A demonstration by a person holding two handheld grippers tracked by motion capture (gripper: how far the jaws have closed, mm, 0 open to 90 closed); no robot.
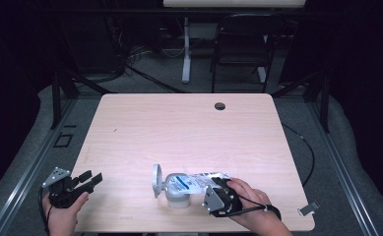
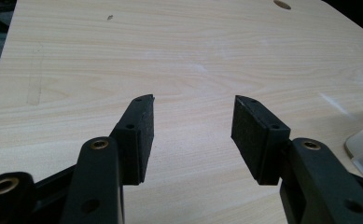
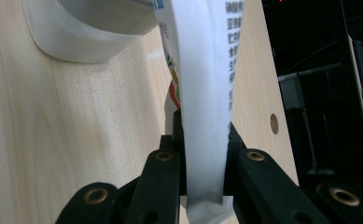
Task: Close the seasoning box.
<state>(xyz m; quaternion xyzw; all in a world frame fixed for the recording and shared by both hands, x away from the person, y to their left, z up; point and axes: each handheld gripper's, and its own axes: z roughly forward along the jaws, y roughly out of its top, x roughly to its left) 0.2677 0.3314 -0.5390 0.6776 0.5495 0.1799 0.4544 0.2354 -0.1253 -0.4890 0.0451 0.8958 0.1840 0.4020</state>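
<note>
**Pouch tipped over the container, pour under way**

Near the front edge of the desk, a little right of its middle, the right gripper holds a soft white pouch with blue print, lying almost level. Its jaws are clenched on the pouch's bottom end; the right gripper view shows the pouch pinched flat between the two black jaws and running away toward the container. The far end of the pouch reaches over a round white container that stands on the desk, touching or just above its rim; which of the two cannot be told. A round grey lid stands on edge just left of the container, seemingly hinged to it.

At the front left corner, the left gripper hovers well apart from the work, its jaws released and spread with nothing between them, bare wood showing in the gap in the left gripper view.

As a judgement, the job is emptying the pouch into the container. The lid is off and the pouch is aimed, so the setup is done. Whether anything is flowing, or how much lies inside, cannot be seen. Left to do: finish the pour, put the pouch down, close the lid.
</note>
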